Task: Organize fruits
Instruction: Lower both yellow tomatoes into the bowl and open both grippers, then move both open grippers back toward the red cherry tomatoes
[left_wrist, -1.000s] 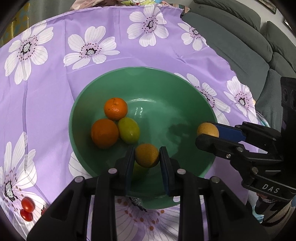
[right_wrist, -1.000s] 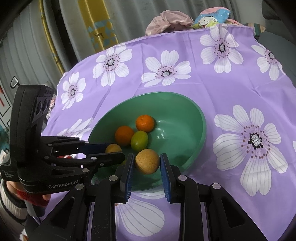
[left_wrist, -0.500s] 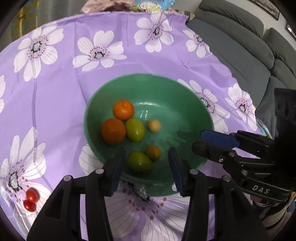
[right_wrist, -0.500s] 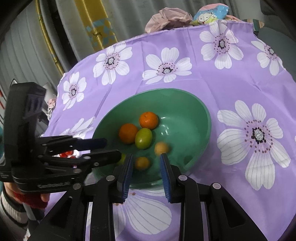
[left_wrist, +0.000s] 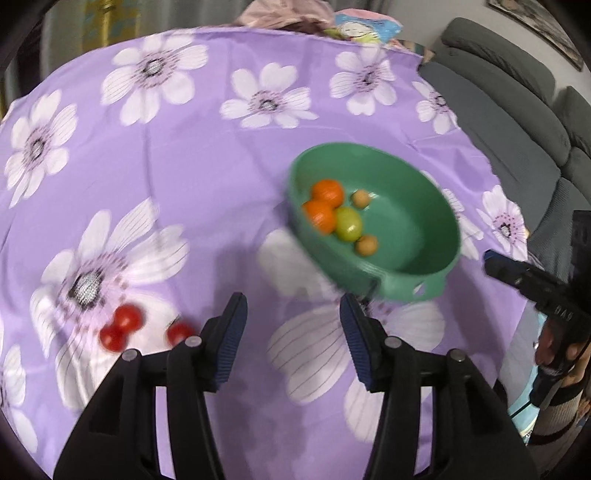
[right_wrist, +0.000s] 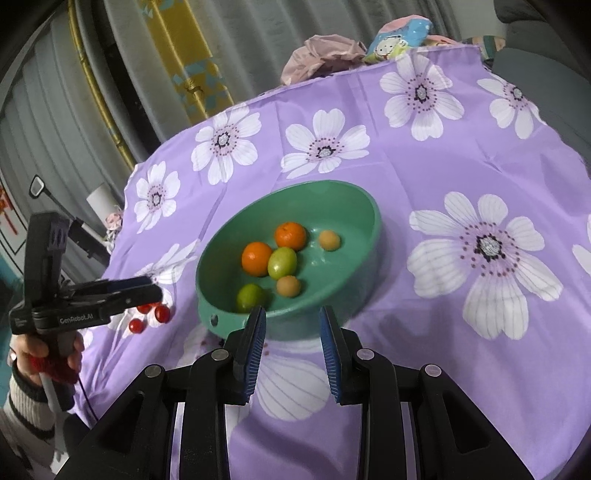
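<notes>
— Fingers (left_wrist: 231, 332) of the left gripper (left_wrist: 291, 297), how do they stand?
— Spread wide, having just been opening; nothing between them but the purple tablecloth with white flowers (left_wrist: 207, 155).
— And the right gripper (right_wrist: 292, 310)?
— Fingers (right_wrist: 255, 339) parted by a narrower gap, also empty.
— Nearest item?
— Three small red cherry tomatoes (left_wrist: 127, 317) on the cloth, just left of the left gripper's left finger, blurred.
— Next?
— One round green plastic bowl (right_wrist: 351, 206), its near rim just past the right gripper's fingertips; ahead and to the right of the left gripper's.
— Contents, front to back?
— One green lime-like fruit (right_wrist: 250, 297) against the near wall. One small tan round fruit (right_wrist: 288, 286) beside it. One yellow-green oval fruit (right_wrist: 282, 262), touching one orange (right_wrist: 256, 258) on its left. A second orange (right_wrist: 290, 235) behind those. A second small tan fruit (right_wrist: 329, 240), apart to the right.
— Beyond the bowl?
— Bare cloth, then a crumpled pink fabric heap (right_wrist: 325, 55) at the far edge.
— To the far right of the left gripper?
— One grey sofa (left_wrist: 517, 129).
</notes>
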